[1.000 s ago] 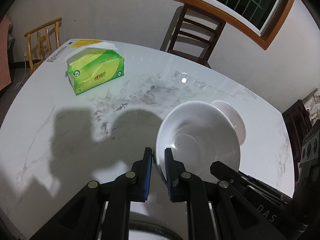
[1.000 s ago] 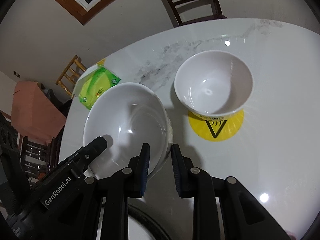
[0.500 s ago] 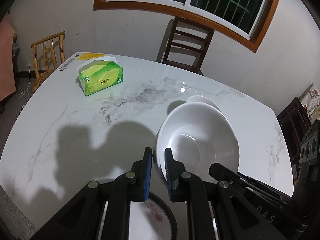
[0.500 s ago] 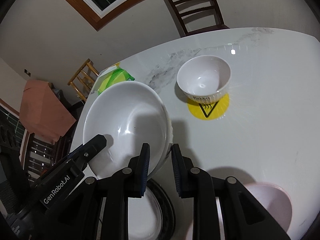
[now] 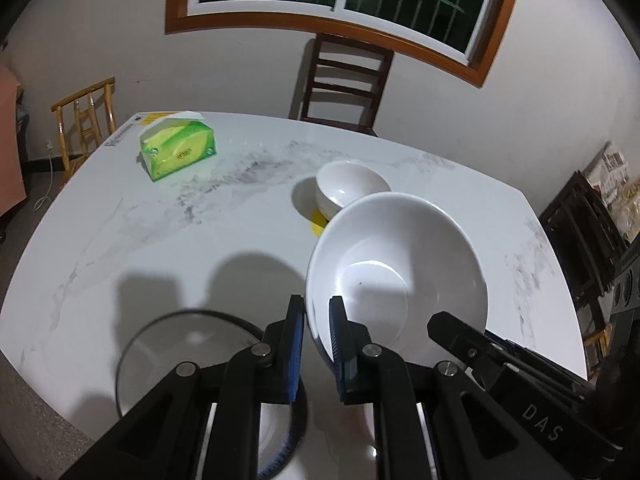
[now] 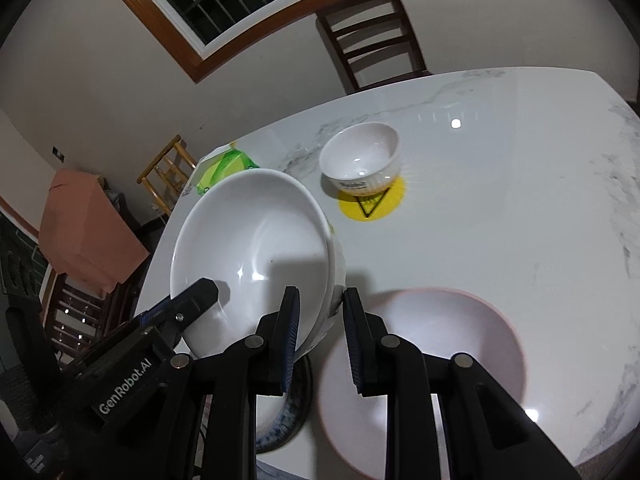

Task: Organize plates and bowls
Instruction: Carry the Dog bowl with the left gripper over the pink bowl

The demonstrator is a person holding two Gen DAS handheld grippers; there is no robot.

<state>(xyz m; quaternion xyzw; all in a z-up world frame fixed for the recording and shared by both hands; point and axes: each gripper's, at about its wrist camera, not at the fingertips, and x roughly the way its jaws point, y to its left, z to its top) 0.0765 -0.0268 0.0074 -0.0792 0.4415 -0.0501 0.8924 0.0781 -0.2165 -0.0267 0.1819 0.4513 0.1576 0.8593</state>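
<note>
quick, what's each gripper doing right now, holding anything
Left gripper: closed on the near rim of the big white bowl.
Right gripper: closed on the same bowl's opposite rim, sharing the lift.

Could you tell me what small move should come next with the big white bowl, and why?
Probably lower it gently into the pink bowl. The large white bowl is clamped at opposite rims by the left tool and the right tool, held off the table. The pink bowl sits just below the right tool, empty, while the dark-rimmed plate lies beside it.
</note>
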